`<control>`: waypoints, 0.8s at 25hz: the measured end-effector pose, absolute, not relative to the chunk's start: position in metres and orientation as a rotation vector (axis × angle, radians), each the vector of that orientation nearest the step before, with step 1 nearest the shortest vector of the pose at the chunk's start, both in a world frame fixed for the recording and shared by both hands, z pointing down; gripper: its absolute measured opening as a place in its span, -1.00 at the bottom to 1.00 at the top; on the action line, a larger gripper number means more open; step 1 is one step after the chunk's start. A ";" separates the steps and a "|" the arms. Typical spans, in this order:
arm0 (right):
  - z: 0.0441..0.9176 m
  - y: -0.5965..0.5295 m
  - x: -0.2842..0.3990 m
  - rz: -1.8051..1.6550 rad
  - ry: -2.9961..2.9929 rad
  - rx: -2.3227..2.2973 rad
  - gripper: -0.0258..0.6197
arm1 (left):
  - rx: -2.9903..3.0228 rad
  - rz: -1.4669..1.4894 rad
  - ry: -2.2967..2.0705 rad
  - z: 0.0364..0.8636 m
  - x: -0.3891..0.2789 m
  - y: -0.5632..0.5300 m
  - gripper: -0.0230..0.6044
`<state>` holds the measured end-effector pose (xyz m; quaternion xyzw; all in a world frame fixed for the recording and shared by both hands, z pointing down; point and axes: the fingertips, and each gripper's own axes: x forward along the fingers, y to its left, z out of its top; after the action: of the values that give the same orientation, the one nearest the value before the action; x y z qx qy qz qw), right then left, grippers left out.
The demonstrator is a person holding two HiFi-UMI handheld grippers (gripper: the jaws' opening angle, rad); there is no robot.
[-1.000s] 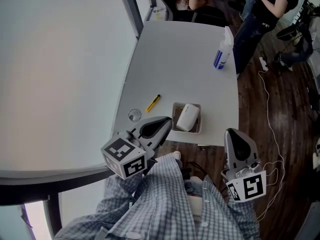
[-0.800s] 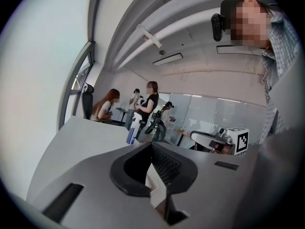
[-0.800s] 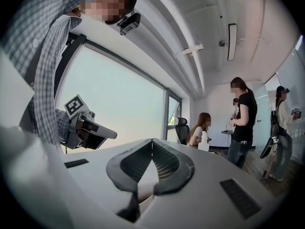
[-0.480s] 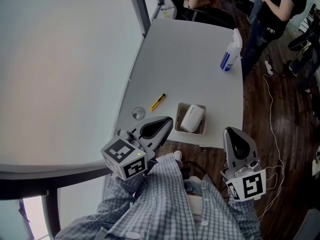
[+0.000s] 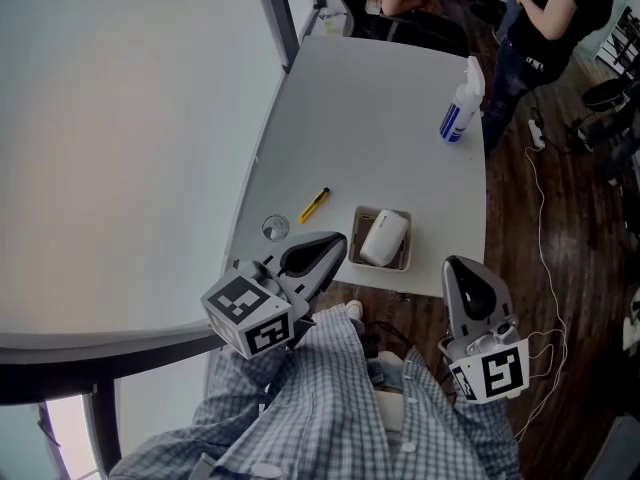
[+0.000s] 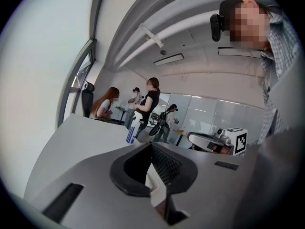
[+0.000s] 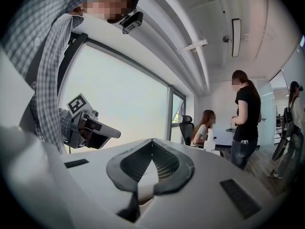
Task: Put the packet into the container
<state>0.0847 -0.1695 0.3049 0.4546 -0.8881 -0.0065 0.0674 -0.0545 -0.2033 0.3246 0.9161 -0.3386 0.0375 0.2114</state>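
The left gripper (image 5: 325, 251) is held pointing toward two o'clock, the right gripper (image 5: 467, 272) toward twelve, jaws closed on nothing.

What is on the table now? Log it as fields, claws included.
packet: white, lying inside the container
container: near the table's front edge
yellow pen: left of the container
spray bottle: upright, far right edge
left claw: shut, empty, apart from the container
right claw: shut, empty, over the floor

White packet (image 5: 378, 236), seemingly inside tray-like container (image 5: 405, 249)
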 end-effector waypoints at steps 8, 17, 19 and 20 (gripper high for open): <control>0.308 -0.172 0.082 -0.012 -2.677 1.351 -0.88 | 2.541 0.105 -0.937 0.326 -0.054 -0.206 -0.90; 0.313 -0.174 0.080 0.008 -2.665 1.342 -0.88 | 2.530 0.099 -0.938 0.328 -0.055 -0.208 -0.90; 0.314 -0.174 0.080 0.011 -2.663 1.340 -0.88 | 2.528 0.098 -0.933 0.329 -0.054 -0.209 -0.90; 0.314 -0.174 0.080 0.011 -2.662 1.339 -0.88 | 2.529 0.098 -0.929 0.328 -0.053 -0.209 -0.90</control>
<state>0.0805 -0.1738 0.3145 0.4480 -0.8904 0.0036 0.0809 -0.0530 -0.2088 0.3283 0.9149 -0.3360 0.0355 0.2208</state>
